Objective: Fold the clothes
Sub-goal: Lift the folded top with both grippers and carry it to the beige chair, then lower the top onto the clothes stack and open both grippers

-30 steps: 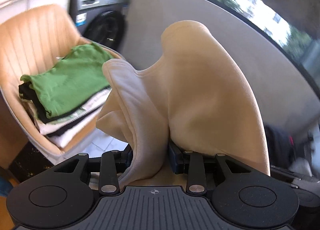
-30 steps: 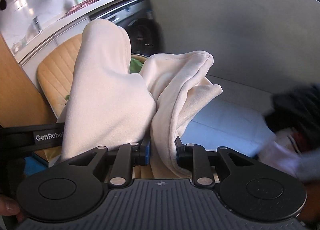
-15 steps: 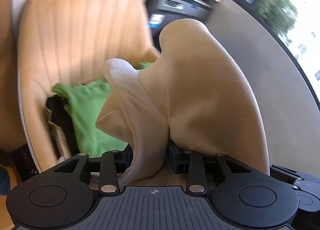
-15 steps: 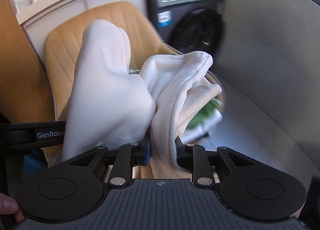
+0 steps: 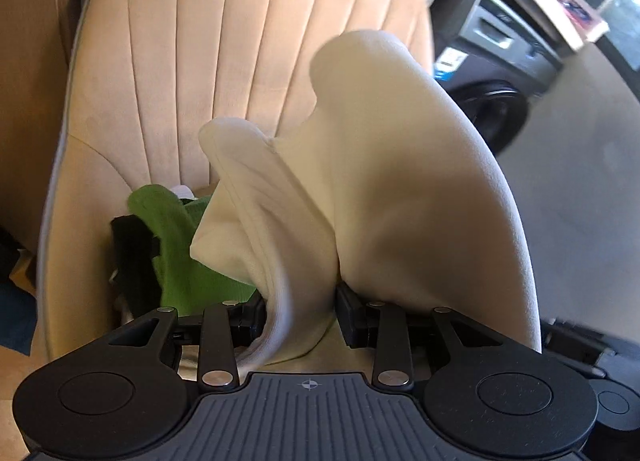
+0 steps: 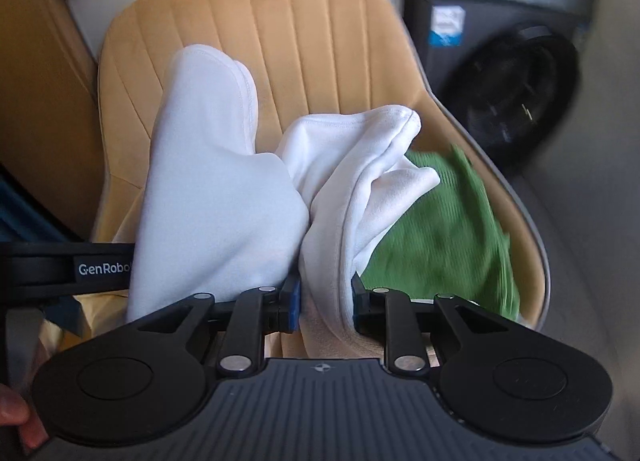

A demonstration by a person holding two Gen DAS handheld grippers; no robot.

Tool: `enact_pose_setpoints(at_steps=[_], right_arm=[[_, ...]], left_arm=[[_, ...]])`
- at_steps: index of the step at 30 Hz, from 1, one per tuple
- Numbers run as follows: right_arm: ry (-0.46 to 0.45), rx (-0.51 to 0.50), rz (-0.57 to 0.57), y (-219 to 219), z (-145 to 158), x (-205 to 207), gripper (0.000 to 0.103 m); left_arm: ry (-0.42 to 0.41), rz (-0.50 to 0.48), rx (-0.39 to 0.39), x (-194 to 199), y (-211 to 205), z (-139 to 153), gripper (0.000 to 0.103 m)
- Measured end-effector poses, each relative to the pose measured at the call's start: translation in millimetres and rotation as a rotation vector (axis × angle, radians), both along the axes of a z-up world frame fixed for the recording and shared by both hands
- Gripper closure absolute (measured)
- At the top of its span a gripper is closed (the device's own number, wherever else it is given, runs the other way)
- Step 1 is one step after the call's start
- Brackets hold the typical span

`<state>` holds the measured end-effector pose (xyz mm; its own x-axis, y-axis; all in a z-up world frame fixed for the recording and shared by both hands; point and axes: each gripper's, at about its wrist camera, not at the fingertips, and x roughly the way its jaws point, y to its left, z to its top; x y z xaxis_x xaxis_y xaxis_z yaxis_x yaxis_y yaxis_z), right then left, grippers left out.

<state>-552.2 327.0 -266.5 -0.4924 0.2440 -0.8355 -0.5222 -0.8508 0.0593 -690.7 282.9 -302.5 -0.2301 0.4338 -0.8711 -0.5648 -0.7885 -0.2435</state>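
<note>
A cream garment [image 5: 392, 197], soft and thick, is bunched into two upright folds above the chair [image 5: 224, 53] seat. Below it on that seat lies a stack of folded clothes, a green top [image 6: 436, 237] uppermost with a black piece [image 5: 132, 261] beneath.

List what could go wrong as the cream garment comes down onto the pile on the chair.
1. The cream garment, bunched in the left gripper and right gripper, may land creased and lose its fold.
2. It could drag the green top and shift the pile.
3. The pile sits near the tan chair edge and might slide off.
</note>
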Motion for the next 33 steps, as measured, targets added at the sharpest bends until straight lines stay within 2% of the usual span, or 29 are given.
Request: enact_pose_setpoints(at_steps=[1, 3, 6, 9, 14, 18, 23, 26, 30, 33], right_arm=[[0.002, 0.027, 0.03, 5.5, -11.2, -3.3, 0.079], [-0.021, 0.04, 0.075, 17.4, -40.3, -10.8, 0.079], [-0.077, 0.026, 0.12, 33.2, -84.1, -19.6, 0.078], [-0.082, 0.0, 0.132, 48.4, -100.6, -17.9, 0.077], [-0.06, -0.086, 0.135, 71.5, -93.7, -9.7, 0.077], [-0.039, -0.095, 0.139, 74.0, -76.8, -4.5, 0.078], [-0.022, -0.058, 0.077, 86.2, -50.2, 11.1, 0.078], [-0.034, -0.041, 0.018, 104.8, -40.1, 24.4, 0.078], [-0.052, -0.06, -0.062, 123.8, -35.2, 33.5, 0.078], [-0.096, -0.037, -0.058, 117.7, -41.6, 27.0, 0.078]], left_arm=[[0.008, 0.012, -0.012, -1.9, 6.3, -10.2, 0.069], [0.047, 0.013, -0.092, 1.1, 18.4, -35.8, 0.068], [0.12, -0.051, -0.158, 10.8, 31.4, -57.6, 0.064], [0.127, -0.074, -0.164, 11.4, 31.1, -60.7, 0.063], [0.043, -0.069, -0.094, -0.7, 4.7, -51.1, 0.074], [0.032, -0.048, -0.037, -2.8, -23.8, -33.4, 0.077], [0.038, 0.035, -0.038, 0.8, -59.6, -7.1, 0.078], [0.07, 0.081, -0.054, 4.3, -82.1, -1.1, 0.089], [0.073, 0.117, -0.082, -1.7, -95.1, -5.4, 0.089], [0.108, 0.072, -0.122, -3.3, -85.4, -19.5, 0.089]])
